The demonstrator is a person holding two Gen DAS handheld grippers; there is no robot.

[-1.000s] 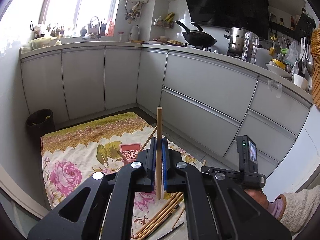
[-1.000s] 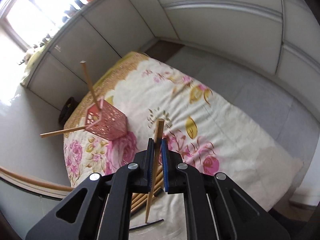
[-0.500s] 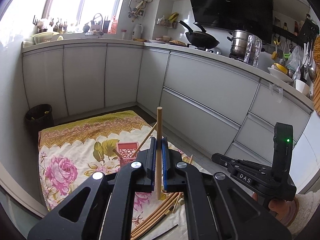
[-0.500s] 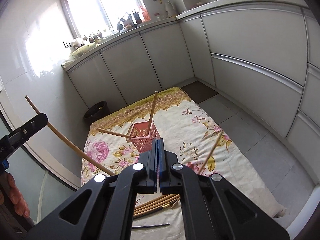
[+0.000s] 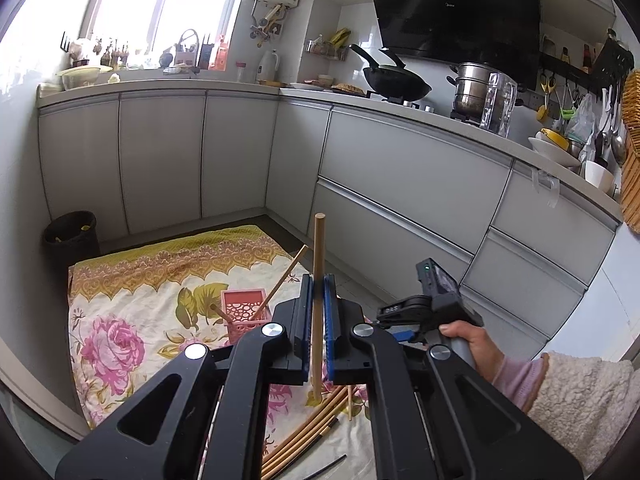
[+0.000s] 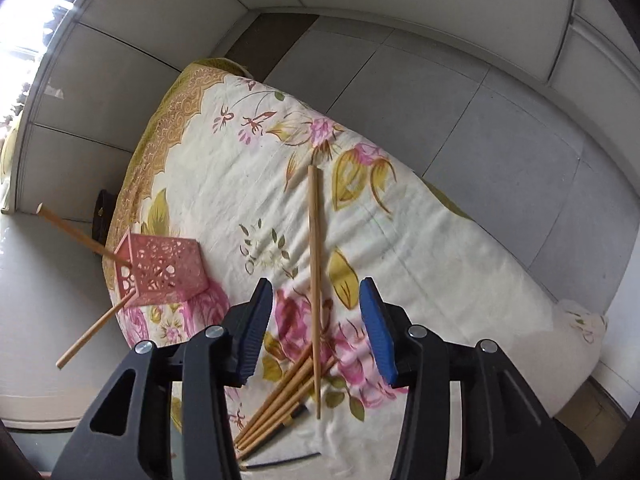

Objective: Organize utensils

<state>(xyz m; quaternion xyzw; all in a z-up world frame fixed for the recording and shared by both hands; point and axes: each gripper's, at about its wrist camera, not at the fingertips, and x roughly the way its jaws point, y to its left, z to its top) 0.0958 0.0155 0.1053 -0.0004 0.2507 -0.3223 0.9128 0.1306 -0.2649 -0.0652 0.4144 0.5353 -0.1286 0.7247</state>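
My left gripper is shut on a wooden chopstick and holds it upright above the cloth. A pink perforated holder stands on the floral cloth with two chopsticks in it; it also shows in the right wrist view. My right gripper is open and empty, above a loose chopstick lying on the cloth. A bundle of several chopsticks lies below it, also visible in the left wrist view. The right gripper shows in the left wrist view, held in a hand.
The floral cloth covers part of the grey tile floor. Grey kitchen cabinets run along the back and right. A black bin stands in the left corner. A thin dark stick lies by the bundle.
My right gripper has opened and tilted down toward the cloth, and the chopstick it held a second ago lies on the cloth. My left gripper still holds its chopstick upright.
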